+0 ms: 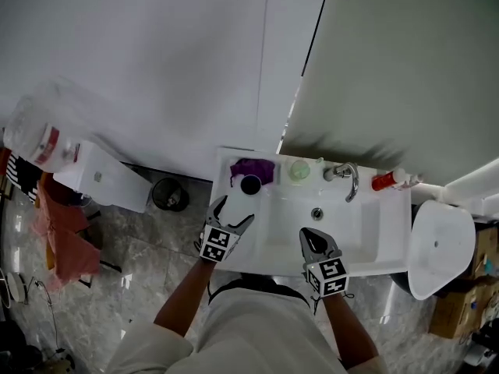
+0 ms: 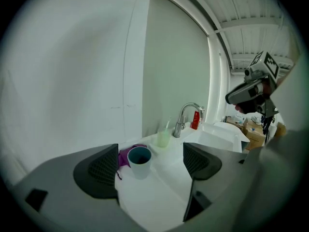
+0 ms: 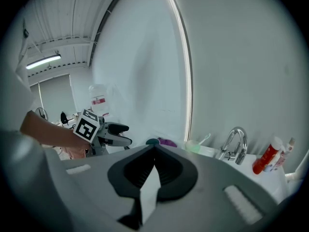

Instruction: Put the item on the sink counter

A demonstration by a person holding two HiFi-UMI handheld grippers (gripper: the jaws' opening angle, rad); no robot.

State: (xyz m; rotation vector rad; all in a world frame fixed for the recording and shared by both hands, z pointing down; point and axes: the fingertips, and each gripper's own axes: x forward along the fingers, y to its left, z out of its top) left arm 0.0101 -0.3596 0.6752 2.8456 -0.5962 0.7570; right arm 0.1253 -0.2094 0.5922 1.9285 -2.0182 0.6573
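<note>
White bathroom, glossy sink counter (image 1: 269, 246).
- Left gripper (image 1: 232, 215): ribbed dark pads spread wide, nothing between, aimed at cup (image 2: 140, 161).
- Cup: matte blue-grey, tapered, upright on counter just beside crumpled purple cloth (image 1: 253, 167). Placement looks done.
- Right gripper (image 1: 317, 241): jaws pressed together, empty, held near front rim, probably idle.
- Beyond: translucent green tumbler (image 1: 299, 170), curved chrome faucet (image 1: 348, 176), red bottle (image 1: 383, 181).

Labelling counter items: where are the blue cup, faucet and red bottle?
blue cup (image 2: 139, 169): left gripper view, its side wall.
faucet (image 2: 179, 127): left gripper view, its upright base.
red bottle (image 1: 381, 181): head view, its body.
</note>
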